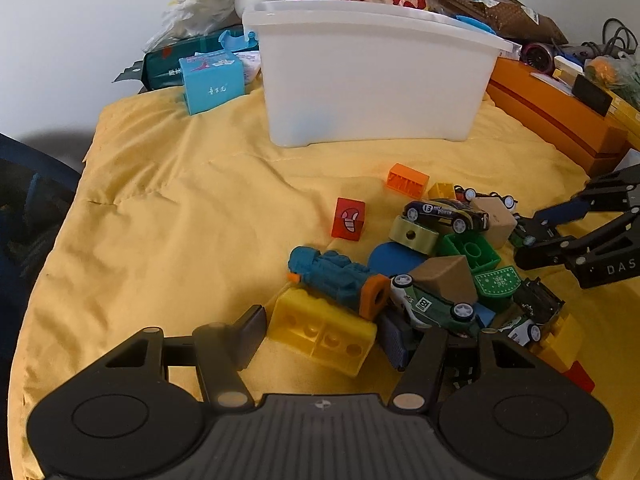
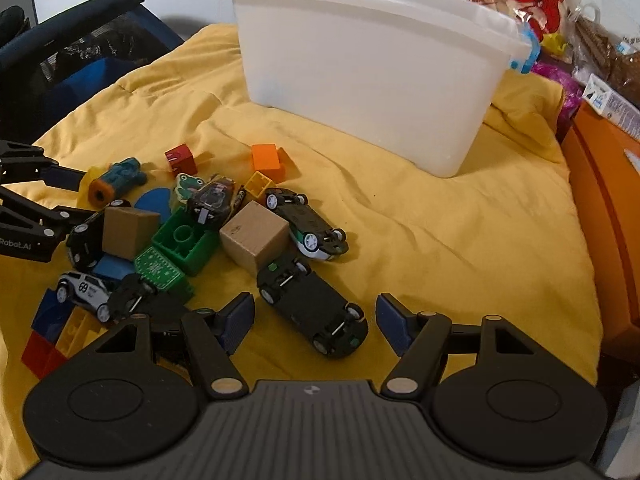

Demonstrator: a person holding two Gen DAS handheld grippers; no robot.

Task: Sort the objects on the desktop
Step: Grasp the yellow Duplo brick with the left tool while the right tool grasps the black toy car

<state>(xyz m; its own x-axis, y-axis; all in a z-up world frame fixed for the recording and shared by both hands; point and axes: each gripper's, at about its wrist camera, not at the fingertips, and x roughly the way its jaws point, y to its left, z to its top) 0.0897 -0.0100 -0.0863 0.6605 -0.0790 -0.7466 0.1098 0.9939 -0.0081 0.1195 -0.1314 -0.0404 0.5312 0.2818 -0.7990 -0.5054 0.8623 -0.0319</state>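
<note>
As both pairs of tongs hang spread over the toy pile on the yellow cloth-covered desk (image 2: 440, 216), the right tongs (image 2: 316, 322) straddle an overturned black toy car (image 2: 312, 308), unpinched; the left tongs (image 1: 332, 340) bracket a yellow plastic brick (image 1: 320, 332); closing, then carrying to the white plastic bin (image 2: 372, 80), likely follows.

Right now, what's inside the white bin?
Can't tell much. The white bin has cloudy walls; only a faint blue patch shows low through its front. Its rim hides the inside from both cameras.
</note>
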